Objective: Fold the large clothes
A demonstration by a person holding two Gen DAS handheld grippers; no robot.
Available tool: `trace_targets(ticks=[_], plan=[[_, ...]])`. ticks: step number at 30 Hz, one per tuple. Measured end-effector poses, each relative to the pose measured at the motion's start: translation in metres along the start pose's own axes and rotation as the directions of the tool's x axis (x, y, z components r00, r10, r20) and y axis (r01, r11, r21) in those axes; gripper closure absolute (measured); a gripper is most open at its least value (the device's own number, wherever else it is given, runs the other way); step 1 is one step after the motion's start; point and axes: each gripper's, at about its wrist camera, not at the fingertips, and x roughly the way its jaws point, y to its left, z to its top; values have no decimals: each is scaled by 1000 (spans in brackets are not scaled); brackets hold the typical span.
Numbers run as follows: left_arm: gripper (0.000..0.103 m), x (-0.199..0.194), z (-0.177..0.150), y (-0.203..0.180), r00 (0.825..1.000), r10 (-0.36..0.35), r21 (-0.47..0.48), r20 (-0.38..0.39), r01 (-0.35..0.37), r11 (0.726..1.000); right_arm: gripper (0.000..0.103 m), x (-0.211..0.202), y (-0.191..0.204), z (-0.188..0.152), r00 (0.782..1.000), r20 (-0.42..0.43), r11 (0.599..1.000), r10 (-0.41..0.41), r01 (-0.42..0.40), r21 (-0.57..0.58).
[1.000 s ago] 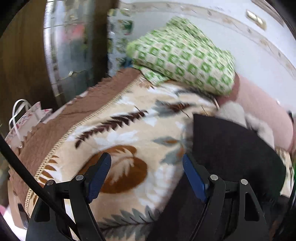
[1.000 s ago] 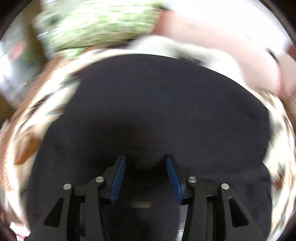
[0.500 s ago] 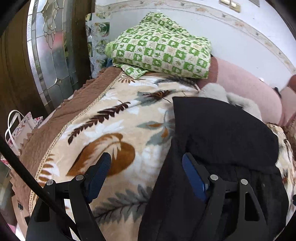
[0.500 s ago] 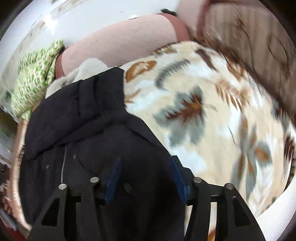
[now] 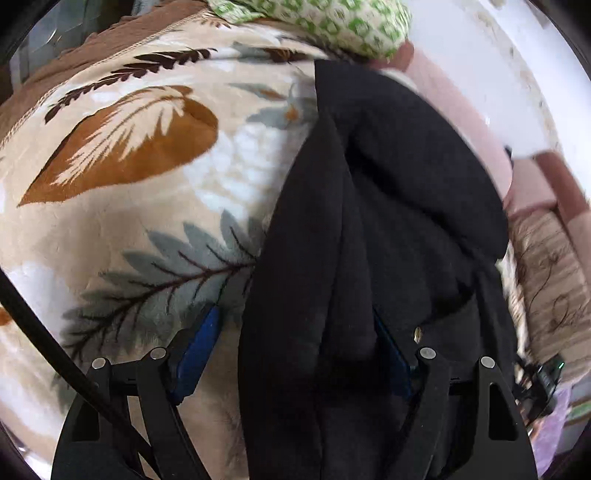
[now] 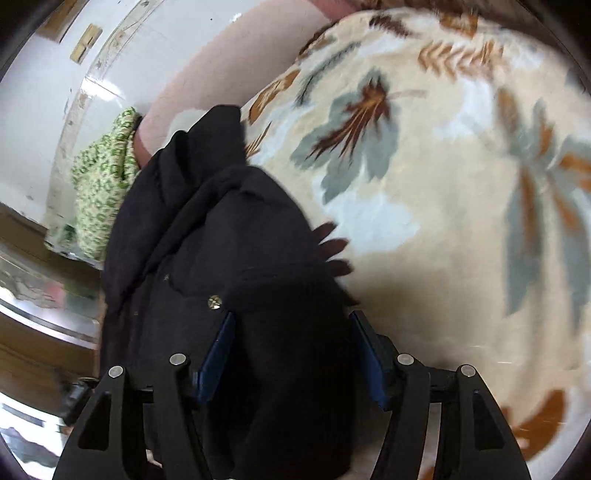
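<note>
We're looking at a bed spread with a cream leaf-print blanket (image 5: 155,192), brown-trimmed along its far left edge. Straight on it lies a black coat (image 5: 369,221), bunched in thick folds. At the head end sits a green-checked pillow (image 5: 332,22), beside a pink bolster (image 6: 229,62).

jacket (image 5: 388,221) lies on blanket (image 5: 147,221) spread over bed | folded cloth (image 5: 332,22) behind jacket, at bed's far end against wall (image 5: 498,74) | left gripper (image 5: 295,354) over jacket's left edge | right gripper (image 6: 291,350) over its right edge
</note>
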Motion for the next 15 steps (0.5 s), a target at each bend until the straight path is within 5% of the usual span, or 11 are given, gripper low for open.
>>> trace_targets(ticks=[3,6,9,13,15], plan=[[23,-2,4,11,998,-70,-82,-4,69,994,30,2,0,0,1000,10,1000,27,-27,14],[25,-3,4,12,989,-140,-55,-49,137,989,30,4,3,-1,999,-4,999,38,-38,-21],[32,-3,-8,9,943,-308,-56,-126,303,951,29,5,5,-7,992,-56,993,114,-116,-30],[32,1,-30,3,928,-337,-41,-161,335,941,16,8,15,-21,970,-120,975,212,-218,-39],[32,-2,-37,0,937,-324,-38,-133,322,946,15,10,21,-30,965,-134,970,227,-236,-52]])
